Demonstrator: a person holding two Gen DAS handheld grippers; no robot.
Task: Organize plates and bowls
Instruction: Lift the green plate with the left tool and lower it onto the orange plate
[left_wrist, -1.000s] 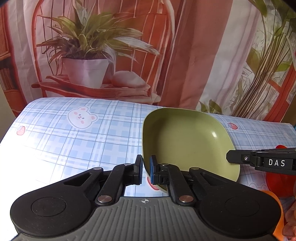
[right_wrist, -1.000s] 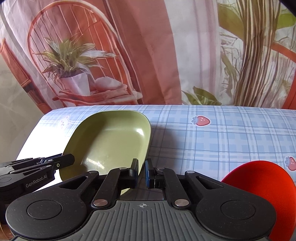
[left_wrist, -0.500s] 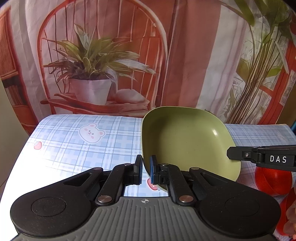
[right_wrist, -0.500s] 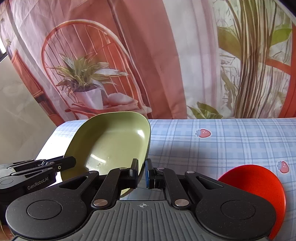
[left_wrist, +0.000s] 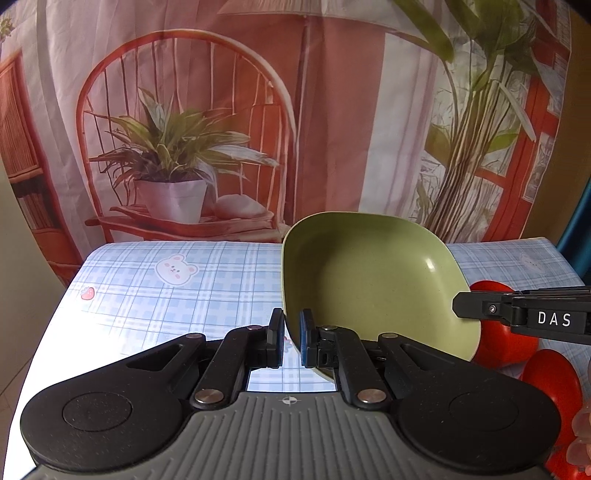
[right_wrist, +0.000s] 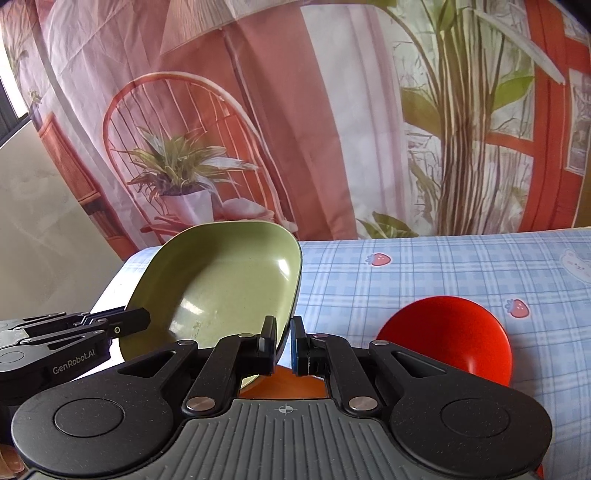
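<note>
Pinching the near-left rim of the green plate (left_wrist: 373, 280), the left gripper (left_wrist: 291, 341) sits at lower centre of its view, the plate raised and tilted above the checked desk (left_wrist: 184, 288). Right of it, red bowls (left_wrist: 502, 332) rest on the desk. In the other view the right gripper (right_wrist: 283, 345) clamps the plate's right rim, beside a red bowl (right_wrist: 450, 336).

Green plate (left_wrist: 373, 280), red bowl (right_wrist: 448, 332), blue plaid tablecloth (left_wrist: 221, 280), black gripper (left_wrist: 291, 339).
</note>
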